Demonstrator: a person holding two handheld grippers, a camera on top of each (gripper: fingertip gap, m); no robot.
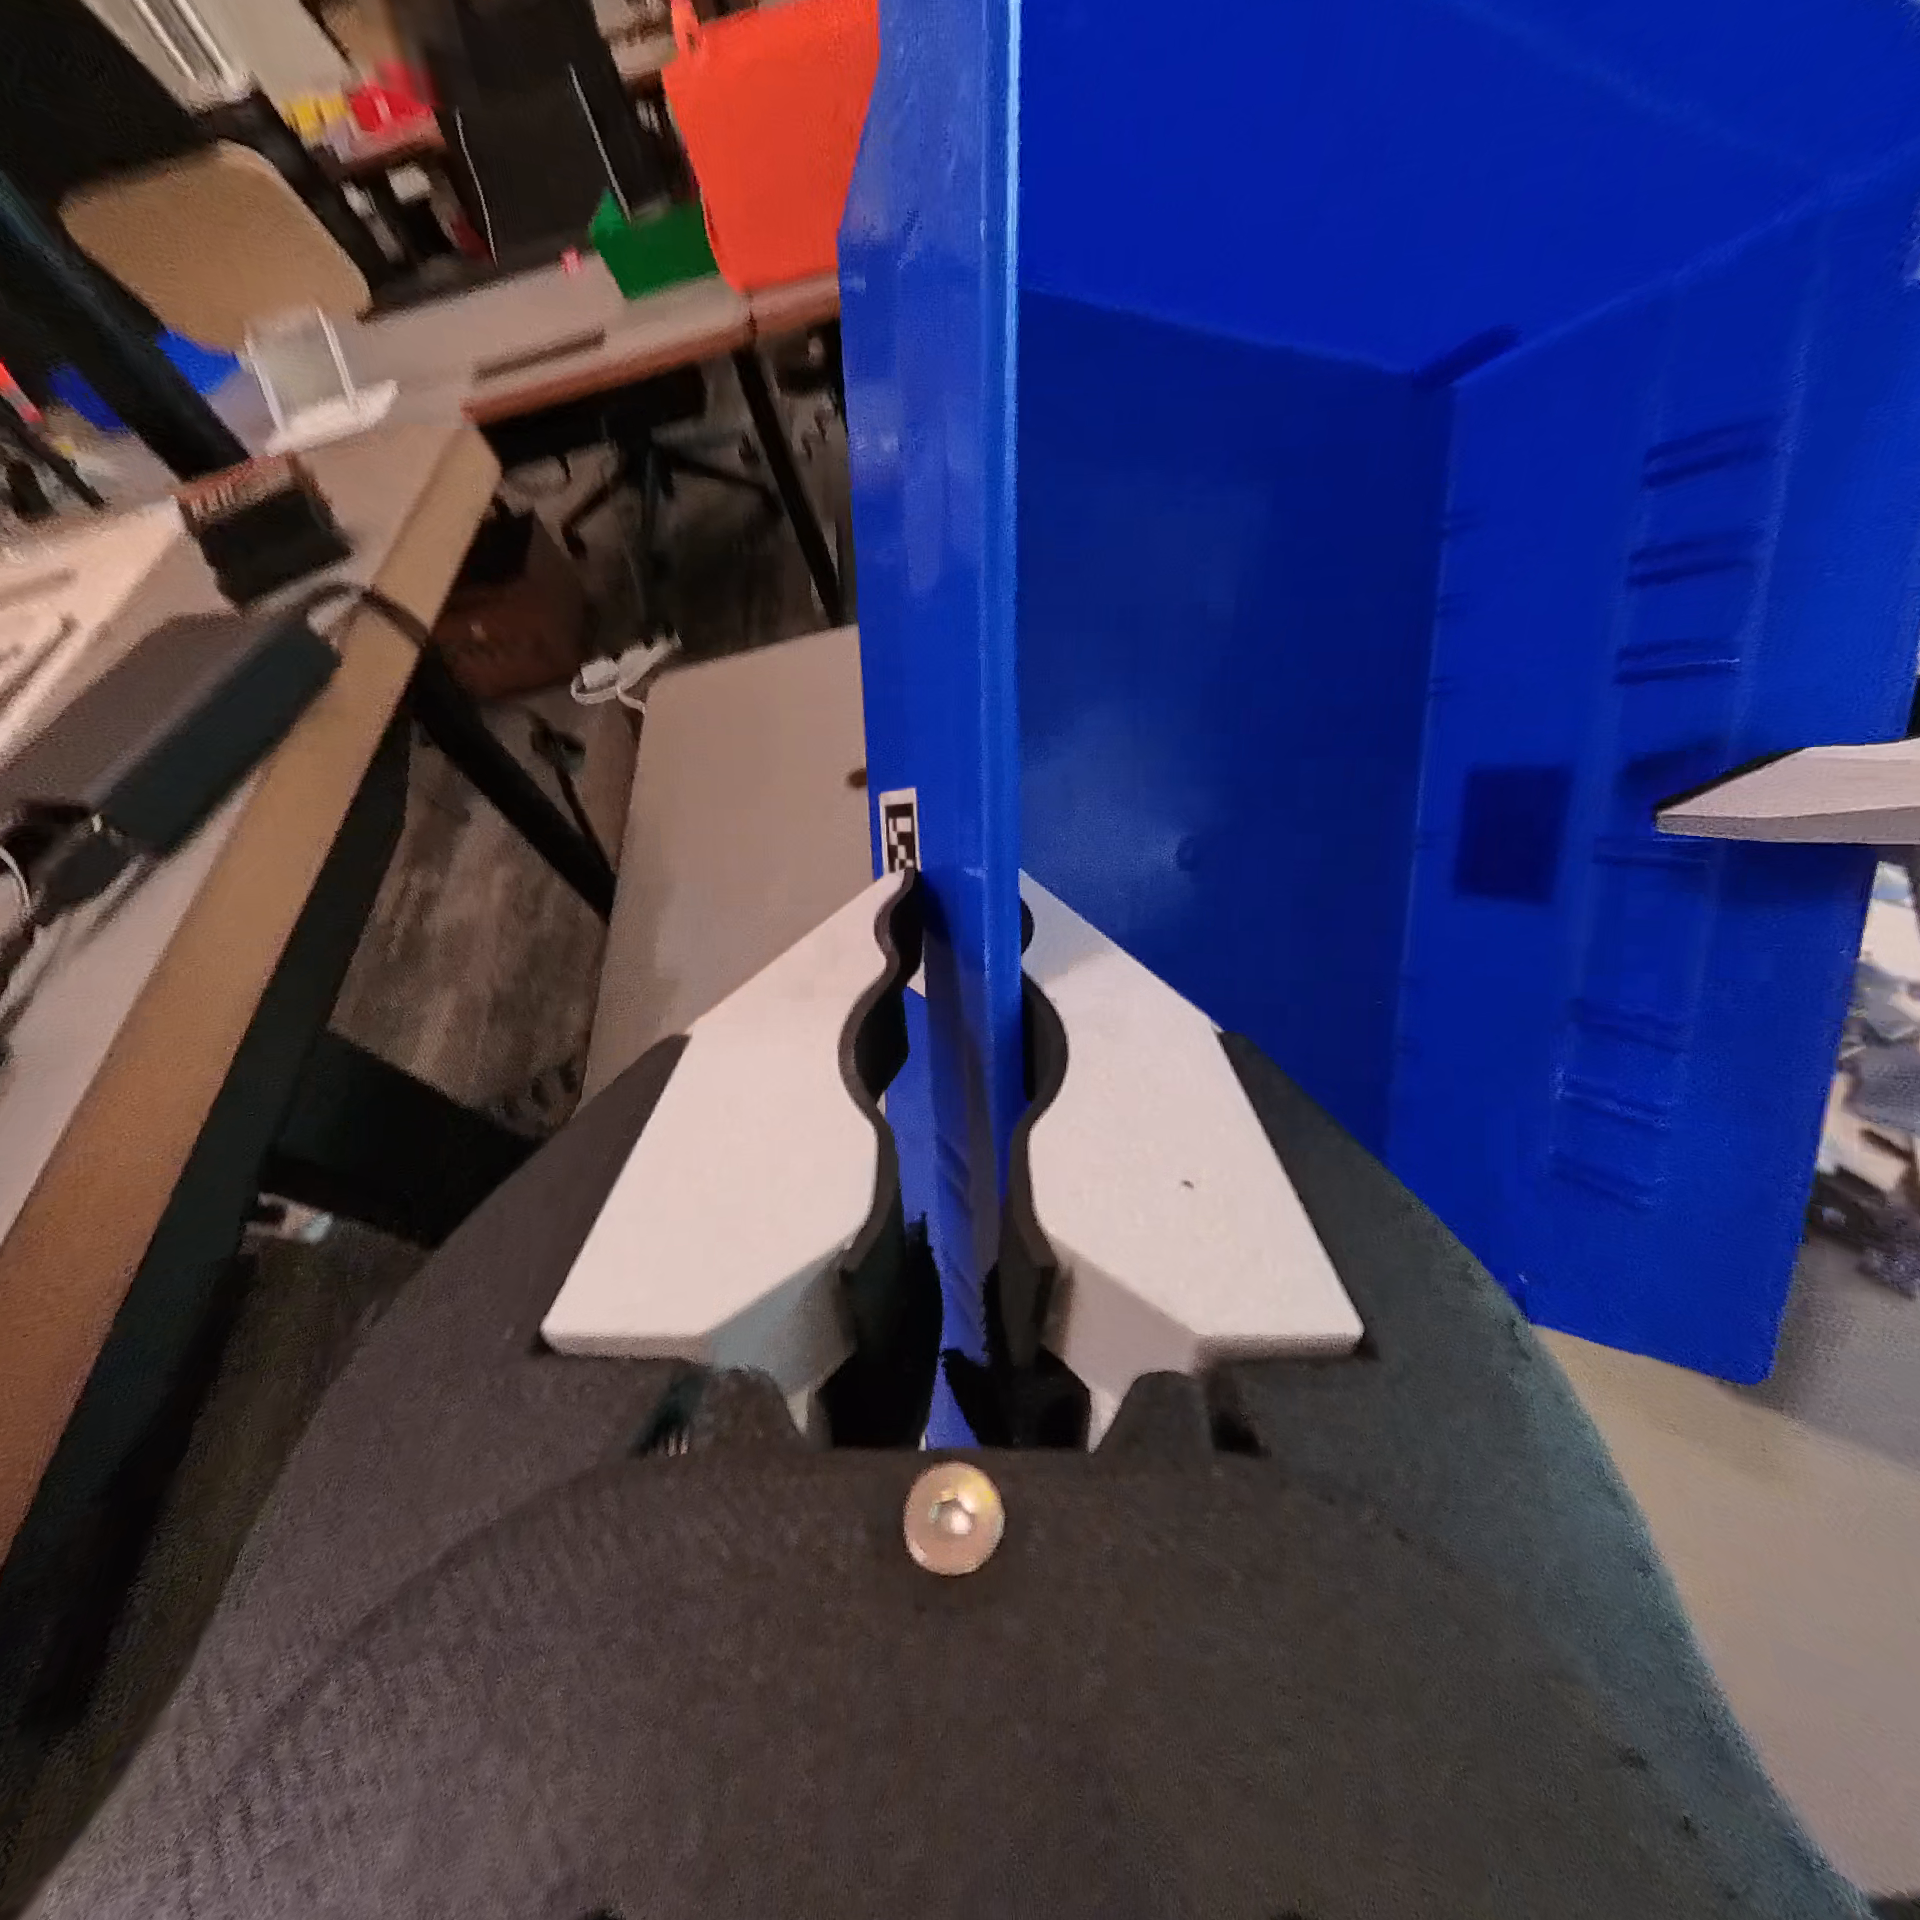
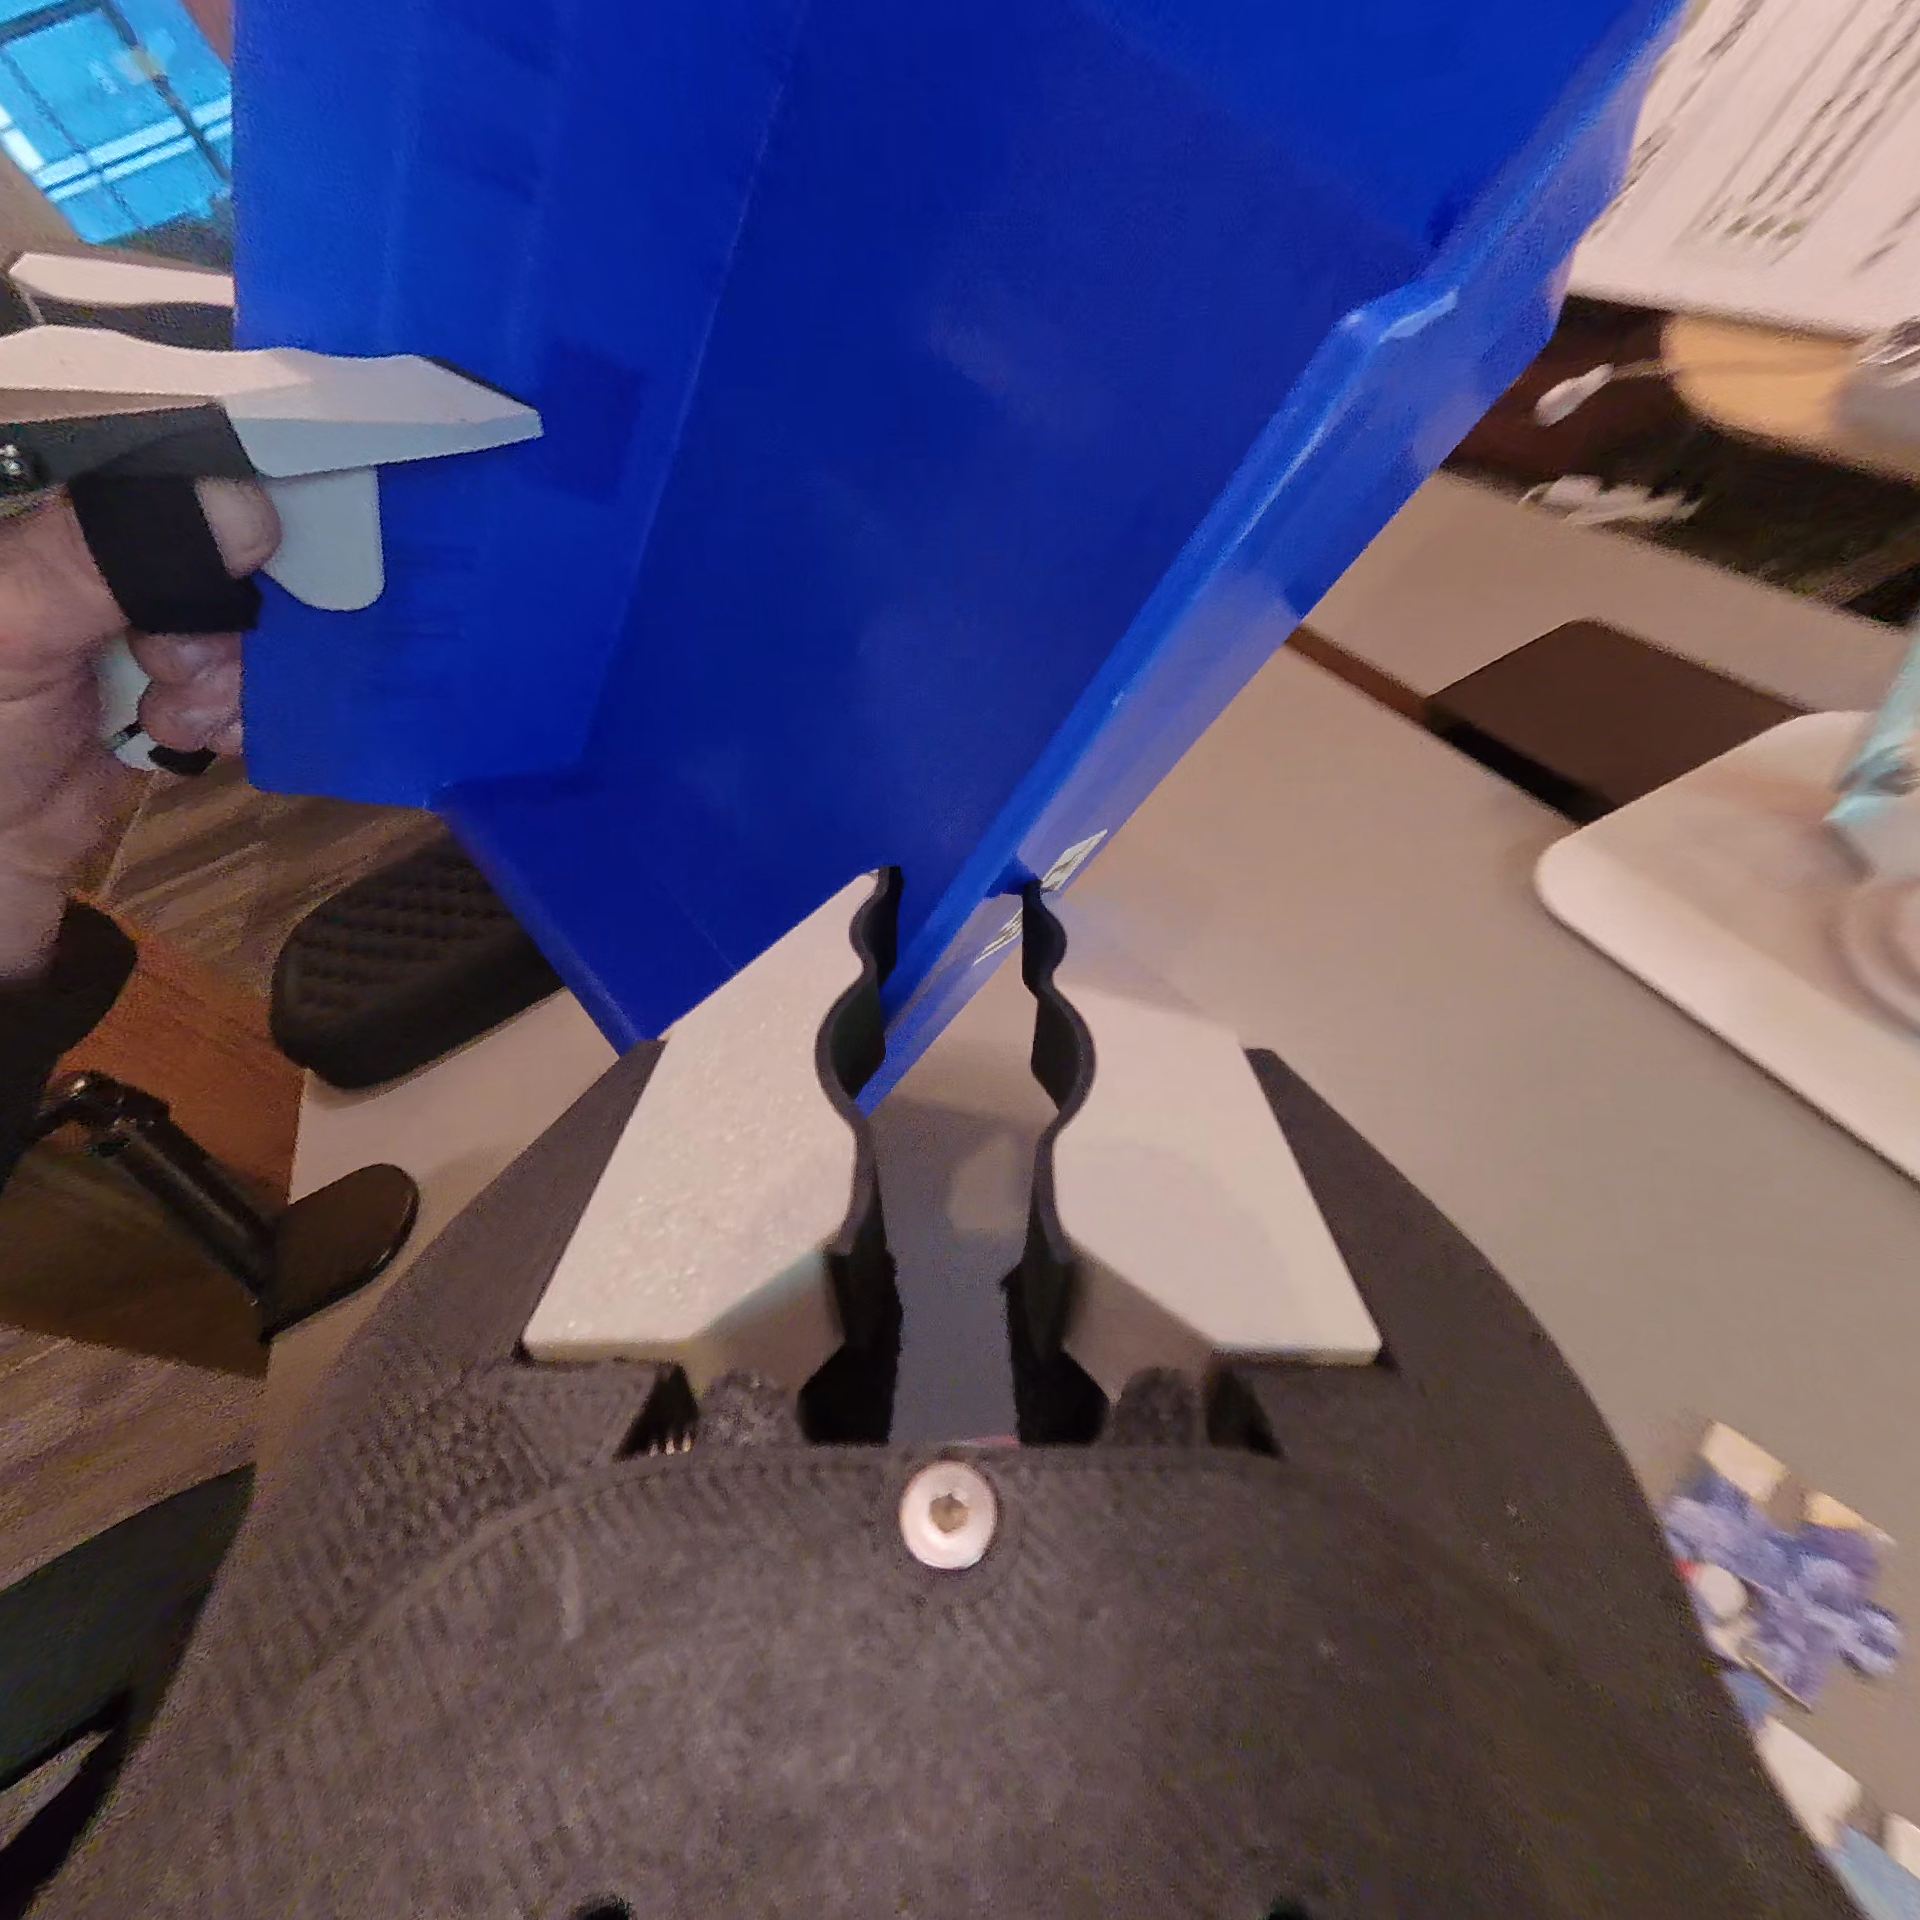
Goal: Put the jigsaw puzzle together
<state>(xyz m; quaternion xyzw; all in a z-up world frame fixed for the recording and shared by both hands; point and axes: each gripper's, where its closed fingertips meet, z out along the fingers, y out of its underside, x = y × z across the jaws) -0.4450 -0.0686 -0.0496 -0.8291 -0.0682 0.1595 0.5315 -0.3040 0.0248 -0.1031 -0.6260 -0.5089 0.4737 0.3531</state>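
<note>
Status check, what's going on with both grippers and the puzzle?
Left gripper and right gripper each clamp the tipped blue bin's rim. Puzzle pieces loose on table. Nothing blocking.

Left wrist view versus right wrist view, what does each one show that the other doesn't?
Only the left wrist view shows the blue bin's empty inside, plus an orange bag on tables behind. Only the right wrist view shows the person's hand holding the left gripper, and a white base. Both show each gripper clamping a bin rim, the right gripper too, and puzzle pieces on the table.

Glossy smooth plastic blue bin (image 1: 1351,623); left tongs (image 1: 966,914) have matt, grainy plastic.
</note>
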